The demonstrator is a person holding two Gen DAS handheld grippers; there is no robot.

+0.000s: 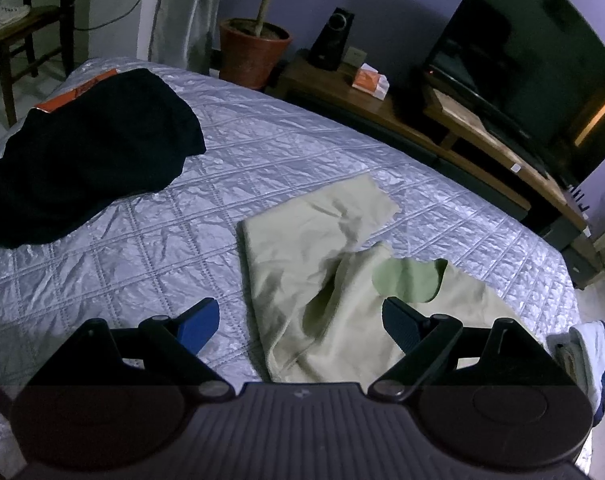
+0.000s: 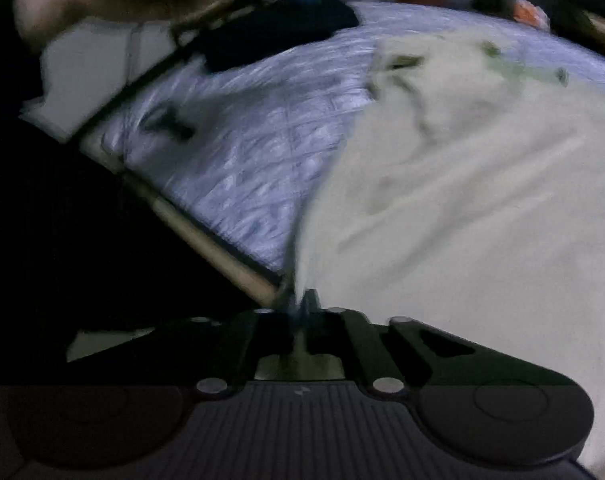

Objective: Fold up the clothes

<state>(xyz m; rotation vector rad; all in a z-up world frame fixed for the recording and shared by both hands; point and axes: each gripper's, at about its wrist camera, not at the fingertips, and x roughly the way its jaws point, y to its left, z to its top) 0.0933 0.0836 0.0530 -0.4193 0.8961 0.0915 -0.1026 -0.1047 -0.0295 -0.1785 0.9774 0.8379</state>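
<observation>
A pale green garment (image 1: 310, 248) lies crumpled on the quilted grey bedspread (image 1: 142, 240), with a darker green collar lining (image 1: 410, 280) showing. My left gripper (image 1: 298, 320) is open and empty, hovering just above the near part of the garment, its blue pads apart. In the blurred right wrist view the same garment (image 2: 462, 200) fills the right side. My right gripper (image 2: 302, 304) is shut on the garment's edge at the near side of the bed.
A dark garment (image 1: 86, 152) lies at the bed's far left over an orange item (image 1: 78, 92). Beyond the bed stand a plant pot (image 1: 254, 52), a speaker (image 1: 332, 40), a low wooden bench (image 1: 422, 120) and a TV (image 1: 522, 64). A chair (image 1: 18, 40) stands far left.
</observation>
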